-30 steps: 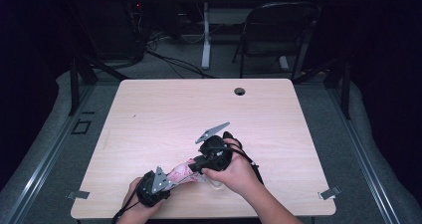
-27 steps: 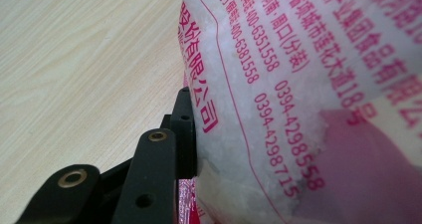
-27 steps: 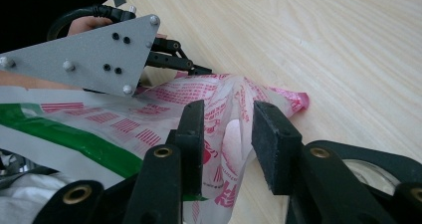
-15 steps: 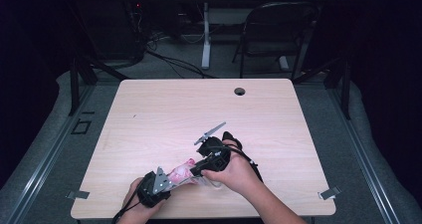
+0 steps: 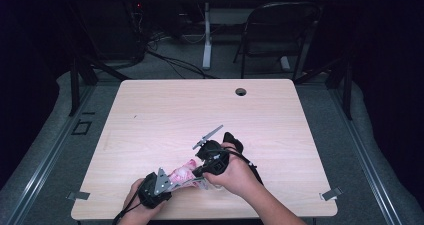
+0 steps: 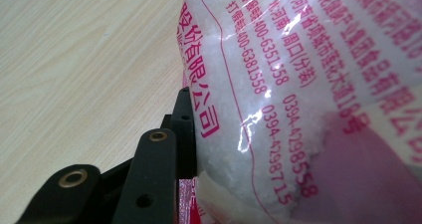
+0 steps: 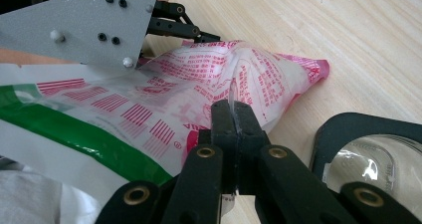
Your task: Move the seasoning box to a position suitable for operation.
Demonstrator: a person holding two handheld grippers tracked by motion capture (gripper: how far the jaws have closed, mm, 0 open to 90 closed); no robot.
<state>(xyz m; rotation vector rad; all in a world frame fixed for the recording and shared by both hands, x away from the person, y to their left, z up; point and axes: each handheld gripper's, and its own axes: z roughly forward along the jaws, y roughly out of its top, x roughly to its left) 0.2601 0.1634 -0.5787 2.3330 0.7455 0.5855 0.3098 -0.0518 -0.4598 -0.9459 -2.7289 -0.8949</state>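
Note:
A clear plastic bag (image 5: 182, 175) of white granules with pink print lies near the table's front edge, between my two grippers. My left gripper (image 5: 167, 185) is shut on the bag's near end. Its one visible finger (image 6: 184, 129) presses into the bag's side (image 6: 298, 99), and the other is hidden behind the bag. My right gripper (image 7: 232, 107) has just been closing and is now shut on a raised fold of the bag's film (image 7: 239, 74). In the high view the right gripper (image 5: 198, 173) comes at the bag from the right.
A black-rimmed clear object (image 7: 368, 157) lies on the wooden table (image 5: 165, 115) just right of the right gripper, beside the hand (image 5: 232, 142). White and green printed packaging (image 7: 74, 129) sits under the left gripper's grey plate (image 7: 84, 25). A cable hole (image 5: 241, 91) is at the table's far side.
The right gripper's jaws have closed onto the bag's film. Both hands have stayed in about the same place, and the left gripper still holds the bag.

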